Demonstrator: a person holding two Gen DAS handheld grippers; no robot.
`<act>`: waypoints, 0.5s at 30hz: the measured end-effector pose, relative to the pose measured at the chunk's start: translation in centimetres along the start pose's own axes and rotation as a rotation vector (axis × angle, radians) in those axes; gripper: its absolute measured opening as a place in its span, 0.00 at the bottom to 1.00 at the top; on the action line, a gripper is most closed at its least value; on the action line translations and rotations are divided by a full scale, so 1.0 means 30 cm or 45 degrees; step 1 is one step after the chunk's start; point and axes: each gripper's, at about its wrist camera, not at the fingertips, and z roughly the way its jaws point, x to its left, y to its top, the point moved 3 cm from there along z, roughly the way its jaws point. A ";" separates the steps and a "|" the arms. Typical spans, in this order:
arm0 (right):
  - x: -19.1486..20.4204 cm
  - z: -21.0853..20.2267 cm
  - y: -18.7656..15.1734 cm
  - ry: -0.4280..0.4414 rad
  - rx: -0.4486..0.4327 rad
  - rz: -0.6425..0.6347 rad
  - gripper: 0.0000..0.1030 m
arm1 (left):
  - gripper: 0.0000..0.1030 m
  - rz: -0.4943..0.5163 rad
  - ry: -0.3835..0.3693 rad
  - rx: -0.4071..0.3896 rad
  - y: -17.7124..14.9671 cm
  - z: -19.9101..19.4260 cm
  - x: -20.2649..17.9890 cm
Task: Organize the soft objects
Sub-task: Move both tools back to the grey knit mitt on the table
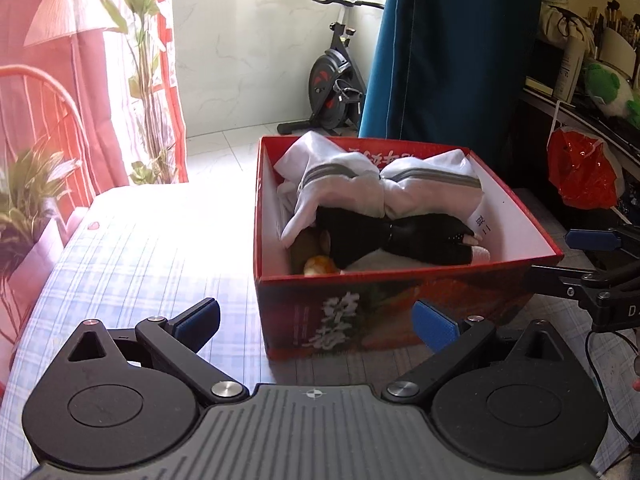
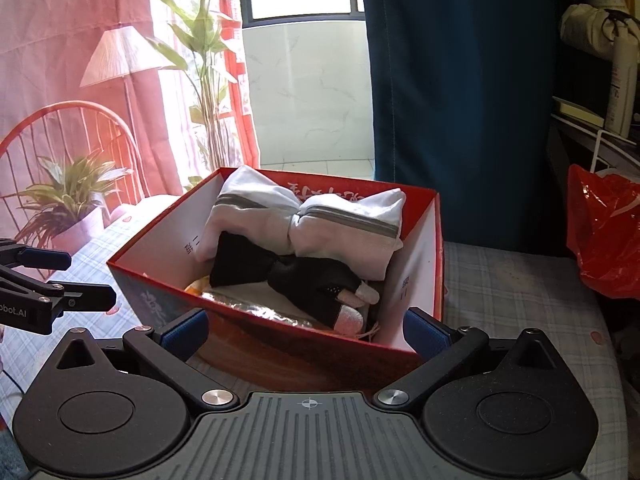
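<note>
- Since both the left gripper (image 1: 316, 322) and right gripper (image 2: 306, 328) stand wide open and empty, back off clear of the red box (image 1: 376, 300).
- White socks (image 1: 384, 184) and black gloves (image 1: 396, 236) lie inside it; don't snag the rim.

I see the box (image 1: 400, 304) on the checked cloth (image 1: 140, 256) ahead of both grippers, the white bundle (image 1: 384, 188) lying in it toward the far wall with the dark gloves (image 1: 400, 240) in front, a plastic bag (image 2: 608, 236) to its right, curtains behind.
</note>
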 end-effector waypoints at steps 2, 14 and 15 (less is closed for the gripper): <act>0.008 -0.015 -0.038 0.012 0.013 -0.009 0.99 | 1.00 -0.035 0.004 0.012 -0.041 -0.008 0.005; 0.010 0.005 -0.265 0.026 0.170 0.000 0.99 | 1.00 -0.162 0.033 0.131 -0.248 0.032 0.030; 0.007 0.015 -0.276 0.016 0.169 0.017 0.99 | 0.99 -0.187 0.044 0.135 -0.260 0.037 0.041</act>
